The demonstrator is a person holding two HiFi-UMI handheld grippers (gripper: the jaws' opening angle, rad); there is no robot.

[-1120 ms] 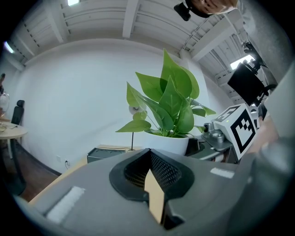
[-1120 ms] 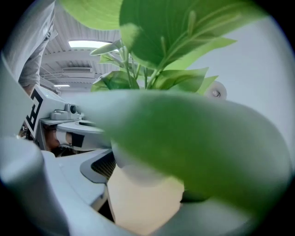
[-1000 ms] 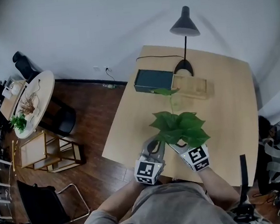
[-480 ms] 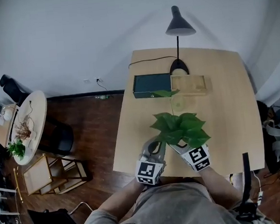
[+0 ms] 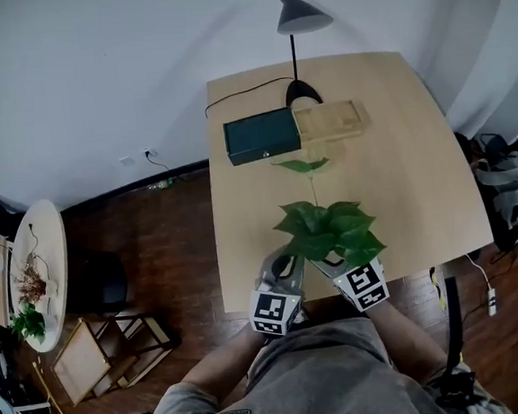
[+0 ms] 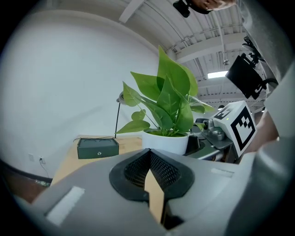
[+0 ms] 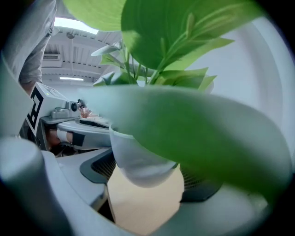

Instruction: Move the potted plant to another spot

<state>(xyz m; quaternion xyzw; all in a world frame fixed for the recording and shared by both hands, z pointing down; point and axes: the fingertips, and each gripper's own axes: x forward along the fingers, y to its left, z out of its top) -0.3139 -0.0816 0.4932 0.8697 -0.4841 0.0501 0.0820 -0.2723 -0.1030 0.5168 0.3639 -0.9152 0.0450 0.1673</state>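
Both forearms reached forward from the person's torso and drew together near the front edge of the table [image 5: 416, 143], each marker cube facing up. The left gripper [image 5: 281, 270] sat just left of the potted plant [image 5: 329, 231], and its fingers were pressed together with nothing between them; only a sliver of tabletop showed through the seam. The right gripper [image 5: 341, 271] came in under the leaves from the right, its meshed pads [image 7: 99, 169] clamped on either side of the white pot [image 7: 138, 156]. I could not tell whether the pot's base was touching the wood. The plant stood close to the near edge, a little left of the table's middle. Bare tabletop lay open to its right, out to the right edge, with a narrower strip to its left. More clear wood ran ahead of it up to the things along the far side. There I counted one lamp [image 5: 301, 13], one dark green box [image 5: 260, 137] and one pale wooden box [image 5: 328, 121]. The two boxes touched side by side just in front of the lamp's base. In all there were two grippers, one plant, two boxes and one lamp.
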